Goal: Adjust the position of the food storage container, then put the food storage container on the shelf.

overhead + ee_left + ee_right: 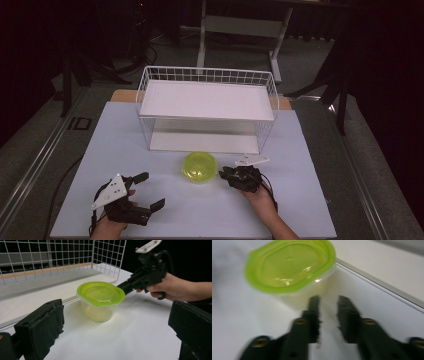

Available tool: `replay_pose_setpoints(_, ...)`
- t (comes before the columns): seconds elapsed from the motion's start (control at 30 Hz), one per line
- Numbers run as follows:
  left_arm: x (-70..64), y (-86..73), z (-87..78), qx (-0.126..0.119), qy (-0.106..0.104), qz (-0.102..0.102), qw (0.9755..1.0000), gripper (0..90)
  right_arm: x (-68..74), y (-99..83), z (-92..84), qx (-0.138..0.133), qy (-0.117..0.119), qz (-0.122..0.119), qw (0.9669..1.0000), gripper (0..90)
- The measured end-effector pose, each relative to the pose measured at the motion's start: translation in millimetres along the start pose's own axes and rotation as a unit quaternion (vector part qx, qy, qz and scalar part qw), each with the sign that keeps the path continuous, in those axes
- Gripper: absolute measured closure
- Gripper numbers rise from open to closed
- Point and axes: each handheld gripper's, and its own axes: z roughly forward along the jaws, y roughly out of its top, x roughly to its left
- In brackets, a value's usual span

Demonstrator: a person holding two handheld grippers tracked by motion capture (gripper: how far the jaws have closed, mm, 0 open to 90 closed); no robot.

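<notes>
A clear plastic container with a lime-green lid (pixel 199 166) stands on the white table top in front of the wire rack. My right gripper (pixel 223 173) lies just to its right, tips pointing at the container's side. In the right gripper view its jaws (pixel 329 302) stand apart with nothing between them, close beside the container (pixel 289 270). My left gripper (pixel 151 190) rests at the front left, wide open and holding nothing. In the left gripper view the container (pixel 100 300) sits ahead between the spread jaws (pixel 117 322), with the right gripper (pixel 121 286) at its far side.
A white wire rack (pixel 207 100) with an upper shelf and a lower shelf stands at the back middle of the table (pixel 300 200). Its front opening faces the container. Dark floor and a desk frame (pixel 240 30) lie beyond the table.
</notes>
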Motion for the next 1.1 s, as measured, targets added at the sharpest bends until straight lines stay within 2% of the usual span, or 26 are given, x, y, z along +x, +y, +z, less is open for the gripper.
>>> replay_pose_setpoints(0.03,0.0,0.0,0.0,0.000,0.000,0.000,1.0000,1.2,0.8,-0.3,-3.4,0.000,0.001,-0.005,1.0000,62.3)
replay_pose_setpoints(0.07,0.4,0.1,0.3,0.000,0.000,-0.001,1.0000,1.2,0.8,-0.3,-3.4,0.000,0.001,-0.005,1.0000,62.3)
replay_pose_setpoints(0.13,1.0,1.0,0.9,0.003,-0.002,0.000,1.0000,1.2,3.9,-0.9,-16.1,-0.014,0.010,-0.010,0.9998,46.5)
replay_pose_setpoints(0.2,1.0,2.8,2.2,0.007,-0.004,0.002,1.0000,1.2,5.8,-0.3,-26.8,-0.031,0.024,-0.010,0.9992,35.9)
replay_pose_setpoints(0.23,1.0,2.8,2.2,0.007,-0.004,0.002,1.0000,1.2,5.8,-0.3,-26.8,-0.031,0.024,-0.010,0.9992,35.9)
replay_pose_setpoints(0.27,-0.2,8.6,4.4,0.017,-0.006,0.006,0.9998,1.2,9.6,2.1,-39.9,-0.046,0.037,-0.020,0.9981,21.6)
replay_pose_setpoints(0.37,-2.4,13.5,6.1,0.025,-0.007,0.018,0.9995,1.2,16.8,6.1,-50.0,-0.055,0.028,-0.040,0.9973,17.9)
replay_pose_setpoints(0.43,-5.4,23.1,8.4,0.032,-0.013,0.038,0.9987,1.2,21.9,9.6,-55.6,-0.068,0.022,-0.048,0.9963,17.7)
replay_pose_setpoints(0.47,-5.4,23.1,8.4,0.032,-0.013,0.038,0.9987,1.2,24.9,11.6,-57.5,-0.071,0.013,-0.053,0.9959,17.1)
replay_pose_setpoints(0.5,-5.9,30.2,9.7,0.027,-0.021,0.038,0.9987,1.2,27.6,13.9,-59.2,-0.075,0.006,-0.056,0.9956,17.0)
replay_pose_setpoints(0.57,-5.5,37.1,11.8,0.026,-0.025,0.045,0.9984,1.2,32.1,17.7,-62.6,-0.091,0.003,-0.059,0.9940,16.9)
replay_pose_setpoints(0.6,-5.5,37.1,11.8,0.026,-0.025,0.045,0.9984,1.2,32.1,17.7,-62.6,-0.091,0.003,-0.059,0.9940,16.9)
replay_pose_setpoints(0.63,-4.0,43.4,14.6,0.025,-0.030,0.041,0.9984,1.2,38.9,21.1,-66.0,-0.108,-0.019,-0.081,0.9906,14.0)
replay_pose_setpoints(0.7,-1.8,49.5,17.2,0.023,-0.042,0.023,0.9986,1.2,45.1,25.1,-68.5,-0.124,-0.036,-0.102,0.9863,13.5)
replay_pose_setpoints(0.77,-0.3,54.8,20.3,0.020,-0.046,0.021,0.9985,1.2,50.7,29.3,-70.3,-0.139,-0.053,-0.118,0.9818,13.6)
replay_pose_setpoints(0.83,-0.2,57.2,22.2,0.019,-0.046,0.024,0.9985,1.2,52.5,31.9,-70.2,-0.141,-0.051,-0.120,0.9814,14.9)
replay_pose_setpoints(0.87,0.7,61.6,26.8,0.021,-0.043,0.034,0.9983,1.2,53.9,36.9,-69.1,-0.144,-0.040,-0.122,0.9813,15.4)
replay_pose_setpoints(0.93,2.7,65.0,32.3,0.026,-0.045,0.034,0.9981,1.2,55.5,40.4,-66.3,-0.148,-0.048,-0.125,0.9798,18.8)
replay_pose_setpoints(1.0,6.1,67.5,37.5,0.032,-0.051,0.026,0.9979,1.2,51.5,43.8,-62.9,-0.153,-0.021,-0.109,0.9820,18.9)
replay_pose_setpoints(1.1,11.8,69.5,45.0,0.040,-0.050,0.010,0.9979,1.2,47.4,46.7,-58.9,-0.152,-0.026,-0.079,0.9849,22.2)
